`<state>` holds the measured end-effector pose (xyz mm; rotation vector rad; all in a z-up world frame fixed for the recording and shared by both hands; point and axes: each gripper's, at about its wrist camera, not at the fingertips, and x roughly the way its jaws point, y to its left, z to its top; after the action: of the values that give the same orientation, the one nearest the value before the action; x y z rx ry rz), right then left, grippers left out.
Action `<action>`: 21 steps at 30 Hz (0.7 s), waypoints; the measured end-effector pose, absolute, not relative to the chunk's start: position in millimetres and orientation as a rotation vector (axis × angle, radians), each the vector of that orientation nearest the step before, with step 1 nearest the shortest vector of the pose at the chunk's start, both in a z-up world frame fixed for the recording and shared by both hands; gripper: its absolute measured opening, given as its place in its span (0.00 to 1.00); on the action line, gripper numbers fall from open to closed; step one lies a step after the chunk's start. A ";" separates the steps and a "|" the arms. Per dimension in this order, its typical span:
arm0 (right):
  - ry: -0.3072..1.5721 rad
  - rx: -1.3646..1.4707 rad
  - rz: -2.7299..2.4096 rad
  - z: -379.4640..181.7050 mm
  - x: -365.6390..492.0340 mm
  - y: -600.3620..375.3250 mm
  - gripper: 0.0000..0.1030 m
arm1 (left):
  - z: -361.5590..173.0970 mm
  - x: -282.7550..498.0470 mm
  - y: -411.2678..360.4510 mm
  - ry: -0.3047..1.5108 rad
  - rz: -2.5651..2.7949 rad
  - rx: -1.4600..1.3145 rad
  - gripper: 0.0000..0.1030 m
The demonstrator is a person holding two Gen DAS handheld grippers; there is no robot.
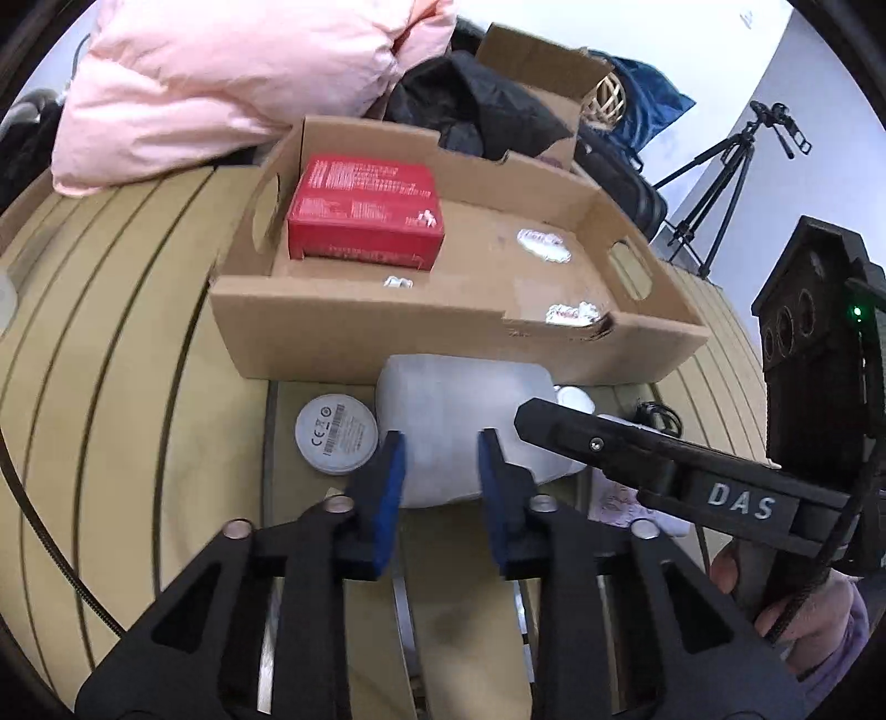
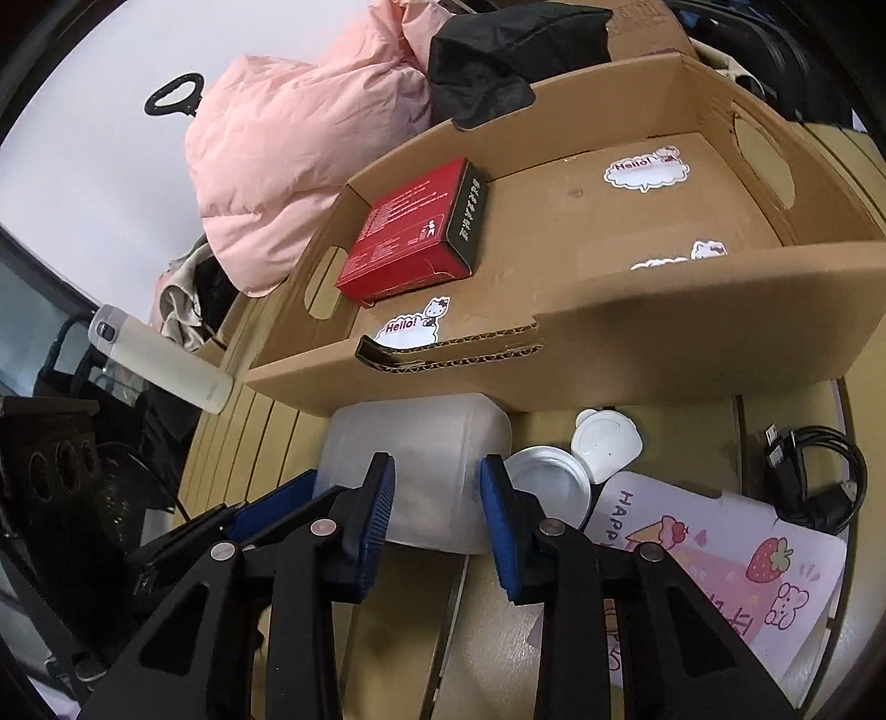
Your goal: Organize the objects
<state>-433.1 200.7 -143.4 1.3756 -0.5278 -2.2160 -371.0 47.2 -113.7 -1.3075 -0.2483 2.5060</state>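
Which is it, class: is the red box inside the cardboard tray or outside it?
Inside. The red box lies flat on the floor of the cardboard tray, near its left end, with the tray's walls around it.

Cardboard tray [image 2: 692, 327] sits on the slatted tabletop [image 1: 122, 343]. Boxed item [image 2: 415, 232] lies in the tray's left end, stickers [image 2: 645, 169] on the tray floor to its right. Translucent container [image 2: 426, 459] stands just in front of the tray's near wall. Round disc [image 1: 336, 441] just left of the container; lid [image 2: 551, 487] and cap [image 2: 606, 440] just right of it, possibly touching each other. Printed card [image 2: 736, 559] right of the lid, coiled cable [image 2: 814, 476] behind the card. Puffy jacket [image 2: 299, 160] and dark cloth [image 2: 509, 50] piled behind the tray. Bottle [image 2: 160, 360] off the tray's left end.
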 end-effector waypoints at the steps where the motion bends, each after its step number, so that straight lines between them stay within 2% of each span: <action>1: -0.513 1.379 -2.227 -140.5 -431.7 199.9 0.31 | -107.0 -365.2 47.9 -0.233 2.524 -1.285 0.20; 10: -0.497 1.255 -2.319 -78.9 -380.6 218.7 0.31 | -45.5 -330.4 70.1 -0.225 2.499 -1.157 0.17; 15: -0.515 1.244 -2.358 -50.1 -383.7 248.0 0.31 | -25.3 -362.9 94.4 -0.240 2.443 -1.141 0.16; 21: -0.500 1.255 -2.404 -24.4 -445.5 271.9 0.31 | -16.9 -442.0 116.5 -0.284 2.404 -1.191 0.16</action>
<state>-445.5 271.9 -24.4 1.2550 -0.4995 -2.4037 -442.0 116.5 -16.9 -1.1907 -0.2835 2.4039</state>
